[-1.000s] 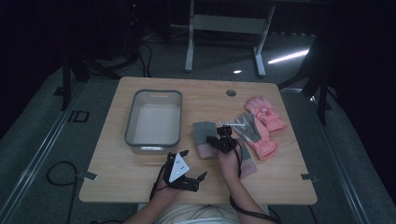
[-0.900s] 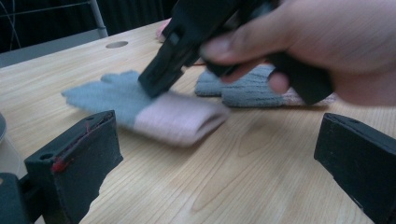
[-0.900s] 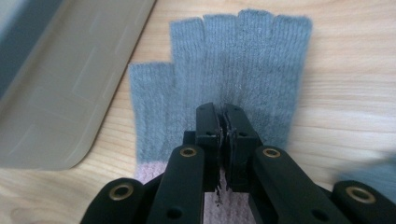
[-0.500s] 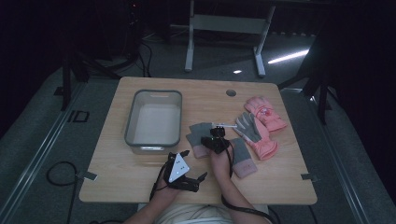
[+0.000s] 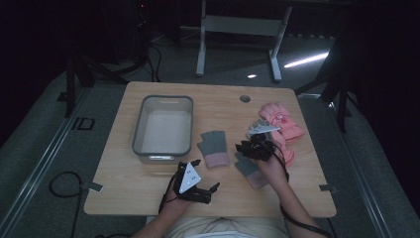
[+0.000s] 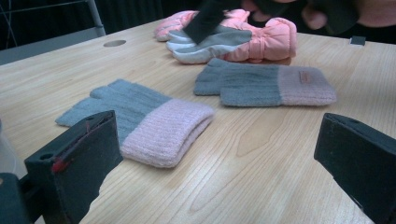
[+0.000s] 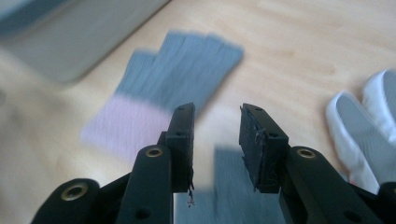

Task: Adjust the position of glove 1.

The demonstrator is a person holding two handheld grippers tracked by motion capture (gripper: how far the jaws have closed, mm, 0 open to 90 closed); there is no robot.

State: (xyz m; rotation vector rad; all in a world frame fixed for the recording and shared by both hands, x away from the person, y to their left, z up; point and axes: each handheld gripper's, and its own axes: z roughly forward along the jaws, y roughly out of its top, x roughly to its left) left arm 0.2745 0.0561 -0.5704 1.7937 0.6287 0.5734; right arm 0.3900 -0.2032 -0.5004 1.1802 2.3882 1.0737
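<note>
Grey knit gloves w/ pink cuffs: two of them, both flat on the light wooden tabletop [image 5: 148,183]. First grey-and-pink glove [image 5: 214,148] lies just right of the grey plastic bin [image 5: 163,125], cuff toward the person, fingers pointing away. Second grey-and-pink glove [image 5: 249,171] lies further right, nearer the front edge, partly under the right hand; its cuff also points toward the person. The two are near each other but apart, bare wood between.

Right gripper [image 5: 253,148] hangs above the second glove, slightly toward the far side of it. Jaws have just been opening; in the right gripper view they stand partway spread w/ nothing between them, a blurred grey strip of the glove below the gap. That view is smeared by motion; the first glove [image 7: 173,88] shows beyond the jaws, bin corner at top left.

Left gripper [image 5: 202,174] sits low at the front edge of the tabletop, left of the second glove. Jaws spread wide, nothing in them. In the left gripper view both gloves lie ahead between the jaws: first glove [image 6: 140,119] closer, second [image 6: 264,84] behind it.

Pair of pink padded winter gloves w/ grey-white palms [image 5: 280,121] piled at the right side of the tabletop, just beyond the right gripper; in the left gripper view they sit right behind the second knit glove, close to it, can't tell if touching.

Bin looks empty inside, upright.
</note>
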